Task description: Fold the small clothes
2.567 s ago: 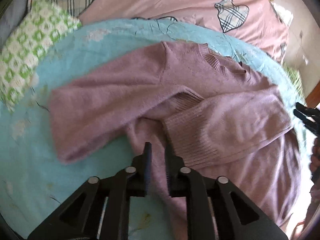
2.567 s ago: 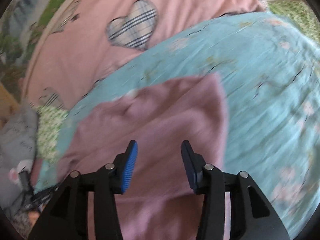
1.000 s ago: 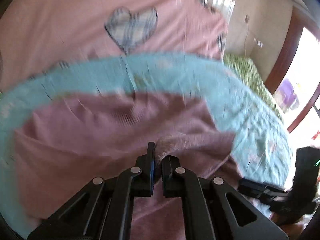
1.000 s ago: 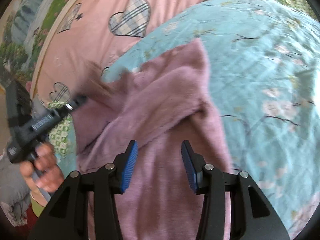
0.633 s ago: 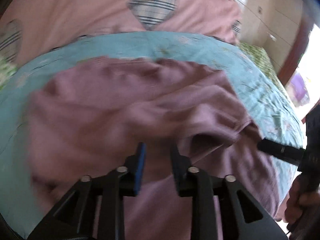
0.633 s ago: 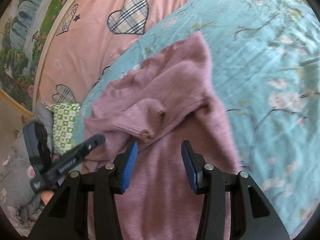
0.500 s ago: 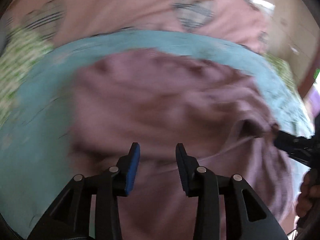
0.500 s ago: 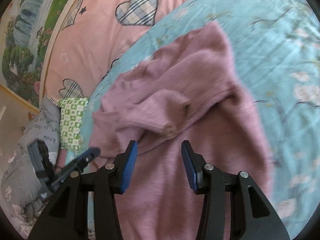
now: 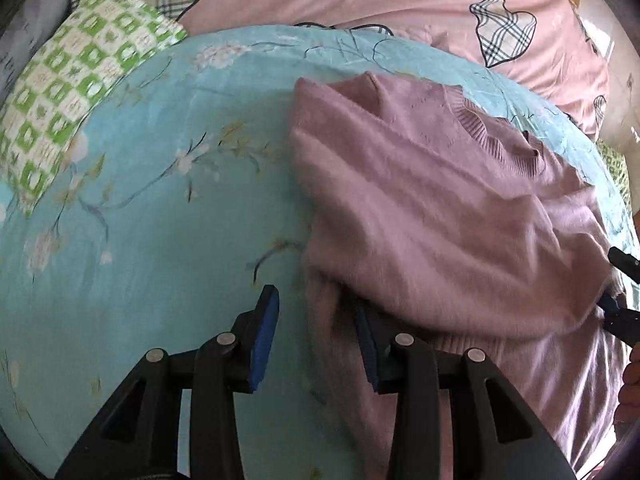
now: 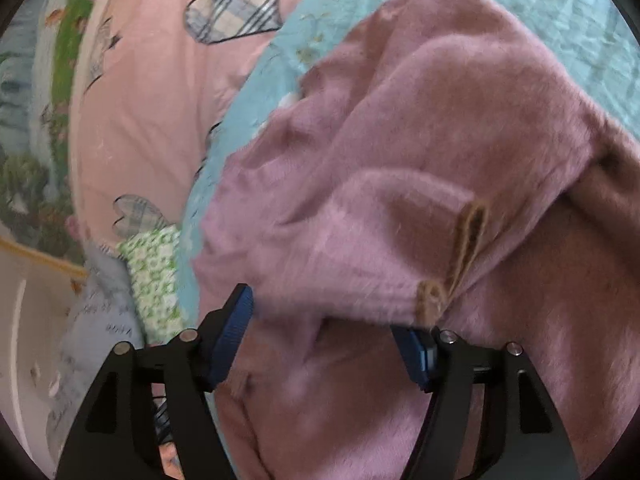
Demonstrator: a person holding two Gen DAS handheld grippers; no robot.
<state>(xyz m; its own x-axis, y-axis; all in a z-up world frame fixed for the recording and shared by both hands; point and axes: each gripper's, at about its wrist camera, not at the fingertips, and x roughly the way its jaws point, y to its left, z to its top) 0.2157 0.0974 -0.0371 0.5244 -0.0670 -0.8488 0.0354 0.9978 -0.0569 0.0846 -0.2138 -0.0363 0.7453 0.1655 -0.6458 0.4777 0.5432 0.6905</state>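
Left tongs (image 9: pixel 316 334): open, straddling the sweater's left edge, gripping nothing.
Right tongs (image 10: pixel 328 334): jaws just widened, folded sleeve between them, pads not pressing.
Sweater (image 9: pixel 440 208): mauve knit, lying on the blue floral bedspread (image 9: pixel 160 220).
Left view only: ribbed collar (image 9: pixel 496 140), green checked pillow (image 9: pixel 76 76).
Right view only: sleeve's cuff (image 10: pixel 468 248).
Change: a second ago the left tongs pinched the cuff; now it is released.
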